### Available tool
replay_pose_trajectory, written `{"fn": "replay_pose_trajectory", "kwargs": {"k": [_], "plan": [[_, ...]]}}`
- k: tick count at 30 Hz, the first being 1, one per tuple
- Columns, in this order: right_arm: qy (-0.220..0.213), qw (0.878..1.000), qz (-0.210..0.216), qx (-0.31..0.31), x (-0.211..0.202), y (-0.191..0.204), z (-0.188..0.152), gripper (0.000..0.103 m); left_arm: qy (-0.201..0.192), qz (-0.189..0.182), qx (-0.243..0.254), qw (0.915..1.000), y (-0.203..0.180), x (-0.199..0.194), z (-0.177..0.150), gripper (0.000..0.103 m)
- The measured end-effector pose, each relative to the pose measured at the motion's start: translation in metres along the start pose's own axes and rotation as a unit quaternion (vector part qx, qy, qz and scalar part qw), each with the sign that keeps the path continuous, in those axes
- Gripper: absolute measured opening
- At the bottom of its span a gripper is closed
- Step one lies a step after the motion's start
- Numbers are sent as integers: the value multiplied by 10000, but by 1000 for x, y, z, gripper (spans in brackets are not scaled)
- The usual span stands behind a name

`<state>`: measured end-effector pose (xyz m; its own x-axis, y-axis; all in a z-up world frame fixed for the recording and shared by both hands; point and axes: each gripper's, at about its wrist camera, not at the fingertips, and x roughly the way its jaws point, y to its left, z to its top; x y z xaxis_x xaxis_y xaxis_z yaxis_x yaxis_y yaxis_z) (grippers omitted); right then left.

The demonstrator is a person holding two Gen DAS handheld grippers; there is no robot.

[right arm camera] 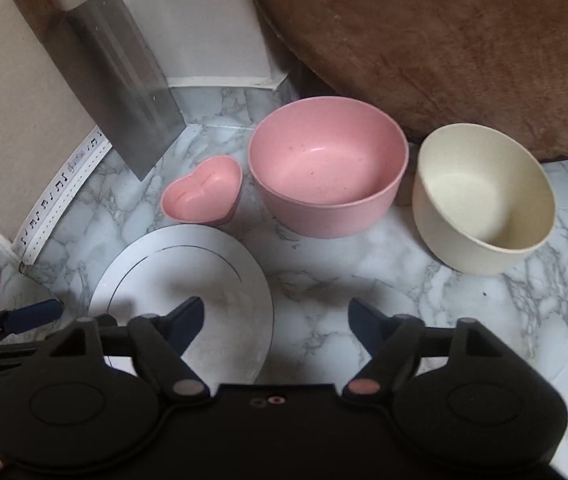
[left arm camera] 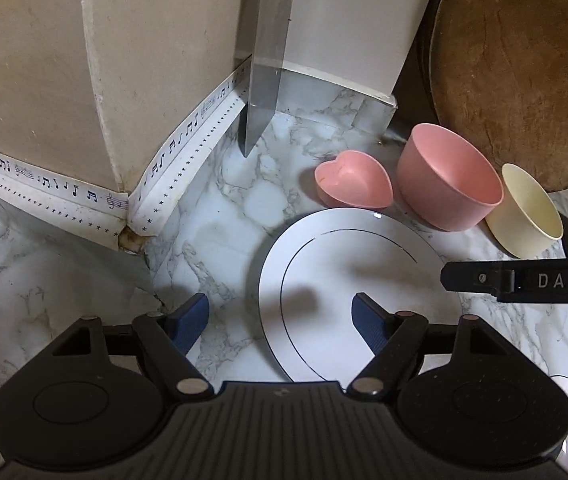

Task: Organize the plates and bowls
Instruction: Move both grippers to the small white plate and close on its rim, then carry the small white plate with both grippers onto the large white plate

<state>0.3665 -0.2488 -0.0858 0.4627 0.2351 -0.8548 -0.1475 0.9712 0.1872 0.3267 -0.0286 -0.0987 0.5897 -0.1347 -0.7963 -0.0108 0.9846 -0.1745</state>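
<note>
Plate (left arm camera: 348,288) lay flat on marble bench (left arm camera: 84,320), near pink bowl (right arm camera: 328,172). Left claw (left arm camera: 280,320) and right claw (right arm camera: 276,320) both gaped, empty. Best straddle the rim, then pinch squarely.

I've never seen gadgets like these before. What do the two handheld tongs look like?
Both tongs, the left and the right, are matte black plastic: a ribbed body, two round discs, and linked arms joined by silvery or coppery rivets. Each ends in two dark blue, finely textured fingertips. Seen from the left camera, the right one's side bears the white letters DAS. No cables or sleeves are visible.
</note>
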Motion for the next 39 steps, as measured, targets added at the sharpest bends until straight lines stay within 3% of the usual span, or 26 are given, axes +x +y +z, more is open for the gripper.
{"fn": "replay_pose_trajectory", "kwargs": {"k": [5,13,16,23,39], "plan": [[117,9998,143,-81,7,0,2,56,167,-204,-238,9994,6,8,2,45],[379,9985,398,43,16,-4,-1,25,306,-286,-542,9977,16,12,2,24],[410,9981,452,30,17,-5,-3,18,306,-324,-607,9972,17,10,2,21],[383,9984,410,-51,16,-3,-6,10,279,-312,-625,9972,19,9,1,17],[161,9994,293,103,-21,-6,-20,8,124,-529,-406,9977,8,-26,-10,17]]}}
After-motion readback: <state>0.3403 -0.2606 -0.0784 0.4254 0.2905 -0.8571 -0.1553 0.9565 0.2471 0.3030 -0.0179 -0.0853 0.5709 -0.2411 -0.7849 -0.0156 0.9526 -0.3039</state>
